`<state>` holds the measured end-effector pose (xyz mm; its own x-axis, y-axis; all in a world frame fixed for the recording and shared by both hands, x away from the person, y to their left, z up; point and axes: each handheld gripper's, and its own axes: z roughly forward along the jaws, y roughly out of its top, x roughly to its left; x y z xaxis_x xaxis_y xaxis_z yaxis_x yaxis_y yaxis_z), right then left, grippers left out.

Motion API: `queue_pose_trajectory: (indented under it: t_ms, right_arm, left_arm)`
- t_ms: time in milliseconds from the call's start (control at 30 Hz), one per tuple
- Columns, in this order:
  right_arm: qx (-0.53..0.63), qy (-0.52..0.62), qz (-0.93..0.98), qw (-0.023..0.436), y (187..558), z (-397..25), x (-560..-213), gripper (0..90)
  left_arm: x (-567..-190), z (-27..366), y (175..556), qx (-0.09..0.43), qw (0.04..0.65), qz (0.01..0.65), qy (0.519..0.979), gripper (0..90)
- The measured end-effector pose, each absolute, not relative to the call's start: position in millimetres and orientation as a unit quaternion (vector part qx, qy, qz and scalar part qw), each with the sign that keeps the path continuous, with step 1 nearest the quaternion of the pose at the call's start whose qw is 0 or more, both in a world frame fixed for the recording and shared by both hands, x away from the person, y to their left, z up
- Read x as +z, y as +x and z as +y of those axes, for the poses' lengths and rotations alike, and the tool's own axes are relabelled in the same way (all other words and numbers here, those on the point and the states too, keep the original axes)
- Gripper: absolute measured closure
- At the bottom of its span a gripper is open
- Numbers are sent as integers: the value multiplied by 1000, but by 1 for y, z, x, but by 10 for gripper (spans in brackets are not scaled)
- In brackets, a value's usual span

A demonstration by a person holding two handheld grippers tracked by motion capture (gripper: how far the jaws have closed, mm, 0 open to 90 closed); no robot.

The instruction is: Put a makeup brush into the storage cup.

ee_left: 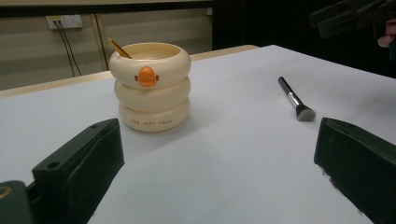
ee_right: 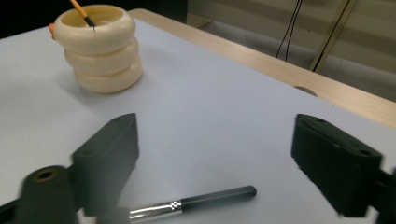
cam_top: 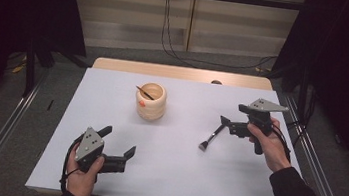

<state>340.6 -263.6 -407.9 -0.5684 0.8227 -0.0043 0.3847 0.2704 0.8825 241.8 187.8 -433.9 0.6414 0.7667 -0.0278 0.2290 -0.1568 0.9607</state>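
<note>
A cream cup [cam_top: 150,102] made of three stacked rings, with an orange beak on its side, stands on the white table top [cam_top: 168,173] a little left of centre at the back. A thin orange-tipped stick [cam_top: 145,93] leans inside it. A black-handled makeup brush [cam_top: 212,137] lies flat, right of centre. My right gripper [cam_top: 232,113] hovers open just above the brush's handle end; the brush [ee_right: 196,201] lies low between its jaws. My left gripper [cam_top: 118,141] rests open near the front left, facing the cup [ee_left: 152,88], with nothing between its jaws.
A wooden strip [cam_top: 180,72] runs along the table's far edge with a small dark knob [cam_top: 216,82]. Cables [cam_top: 170,37] hang down the back wall. Metal rails [cam_top: 2,132] flank the table on the floor.
</note>
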Motion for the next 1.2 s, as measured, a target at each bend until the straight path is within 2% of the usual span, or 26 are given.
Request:
queue_pose_trajectory:
  t_ms: [167, 233, 267, 500, 600, 1200]
  right_arm:
    - [438, 389, 790, 181, 347, -269, -414, 203]
    - [427, 390, 796, 178, 348, -270, -414, 197]
    - [422, 389, 801, 171, 349, -271, -414, 157]
    - [382, 371, 833, 151, 359, -271, -400, 81]
    - [366, 356, 851, 125, 364, -269, -398, 56]
    - [244, 299, 922, 38, 384, -249, -403, 111]
  left_arm:
    - [-434, 188, 242, 245, 546, 346, 722, 13]
    - [-434, 188, 242, 248, 543, 349, 722, 13]
    - [-434, 187, 242, 247, 544, 349, 722, 13]
    - [-434, 187, 243, 246, 545, 348, 722, 12]
    - [-434, 187, 243, 245, 547, 348, 721, 12]
    - [-435, 188, 243, 243, 544, 348, 724, 13]
